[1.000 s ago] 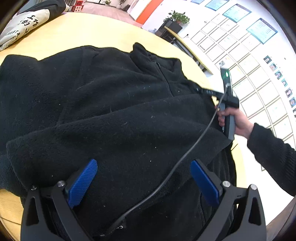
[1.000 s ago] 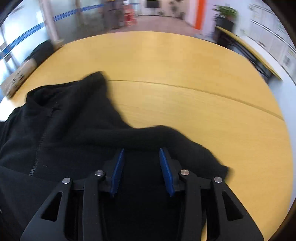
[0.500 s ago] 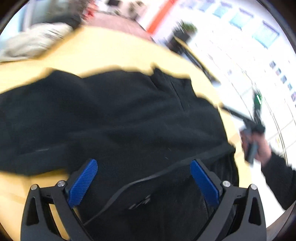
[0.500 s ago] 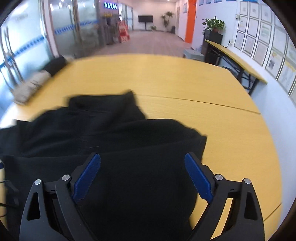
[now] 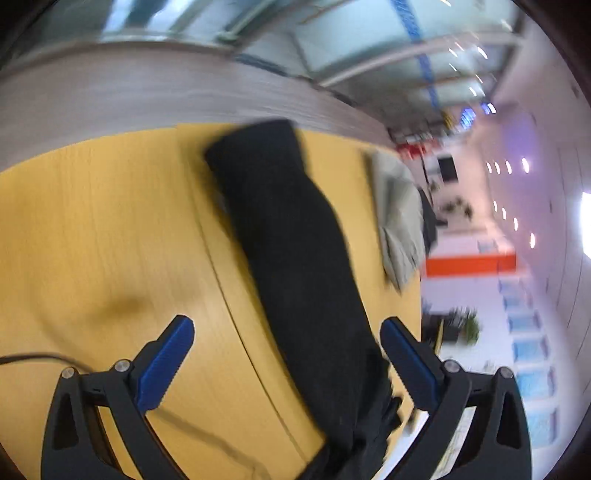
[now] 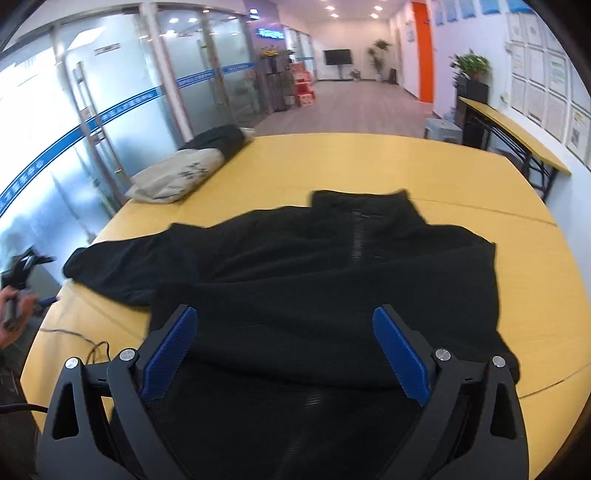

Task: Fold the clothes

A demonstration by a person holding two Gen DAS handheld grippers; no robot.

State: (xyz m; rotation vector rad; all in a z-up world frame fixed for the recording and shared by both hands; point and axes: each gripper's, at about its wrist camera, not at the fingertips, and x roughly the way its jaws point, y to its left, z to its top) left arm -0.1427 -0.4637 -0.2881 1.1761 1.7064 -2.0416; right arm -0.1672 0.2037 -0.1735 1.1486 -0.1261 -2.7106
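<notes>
Since a second ago your left gripper has swung out to the left sleeve, jaws apart, likely for folding it inward, though blur hides its cuff, while your right gripper, now apart, hovers over the black fleece on the table.

1. The blue-lit sign over the far glass doors is too small to read.
2. The framed sheets on the right wall are unreadable.
3. The dark marks on the cream garment are illegible.
</notes>
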